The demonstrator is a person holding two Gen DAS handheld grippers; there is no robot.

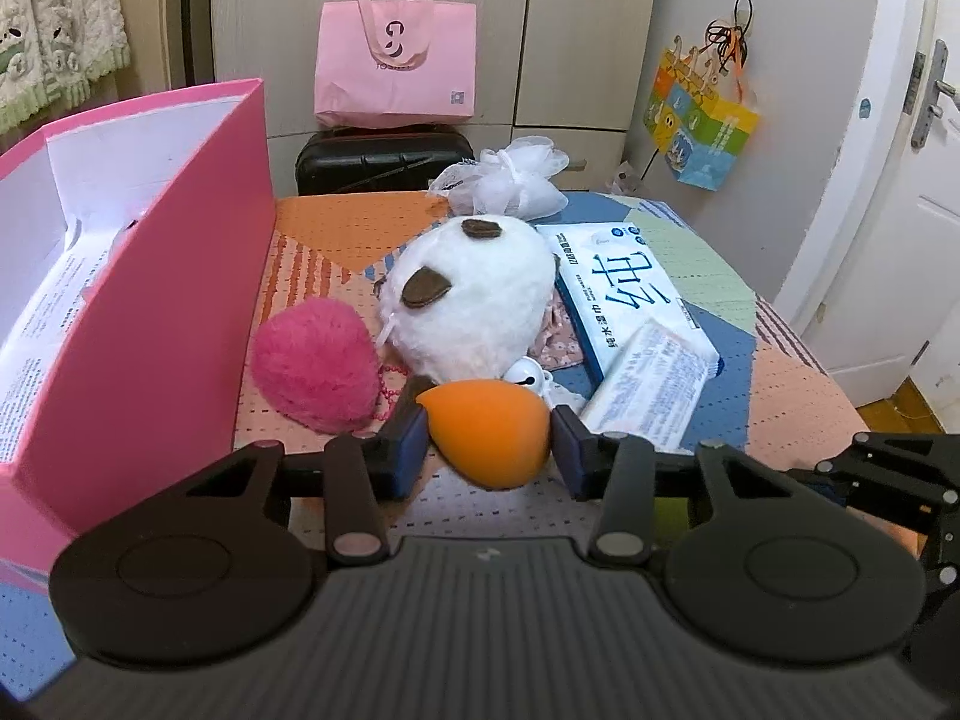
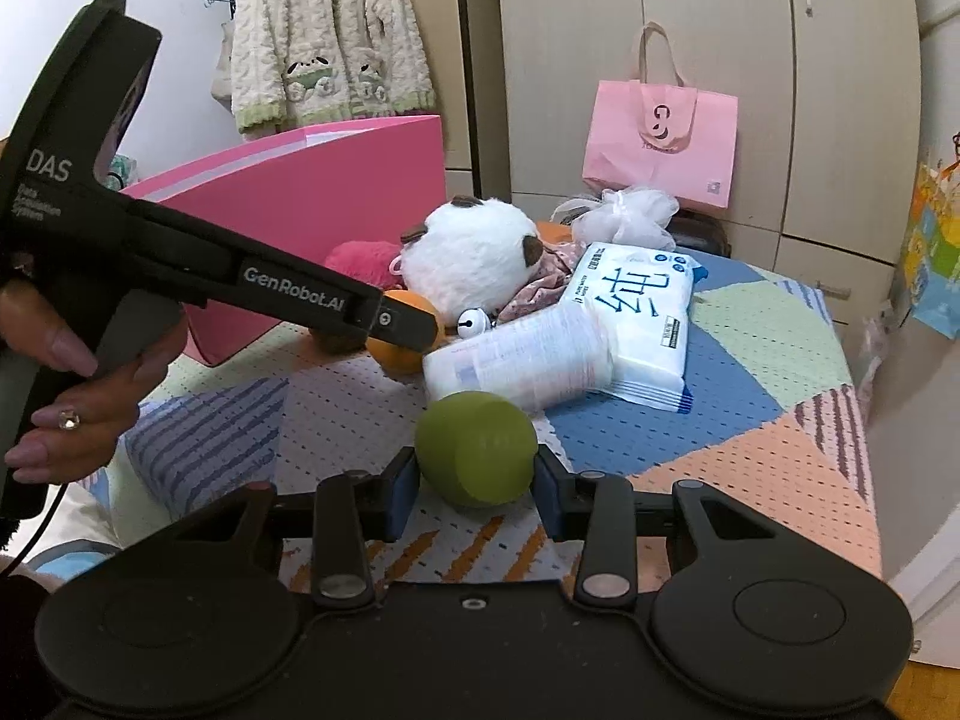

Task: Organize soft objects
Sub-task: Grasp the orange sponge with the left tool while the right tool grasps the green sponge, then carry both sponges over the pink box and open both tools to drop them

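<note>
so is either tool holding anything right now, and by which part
Yes, both. The left tool grips the orange sponge across its wide rounded end; the right tool grips the green sponge across its middle.

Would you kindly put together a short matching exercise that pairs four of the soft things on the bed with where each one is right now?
Things:
1. orange sponge
2. green sponge
3. pink fluffy puff
4. white mesh bath pouf

Places:
A. between the fingers of the right claw
B. at the far edge of the bed, behind the wet wipes pack
C. between the fingers of the left claw
D. lying beside the pink box, left of the white plush toy

Pairs: 1-C, 2-A, 3-D, 4-B
</note>
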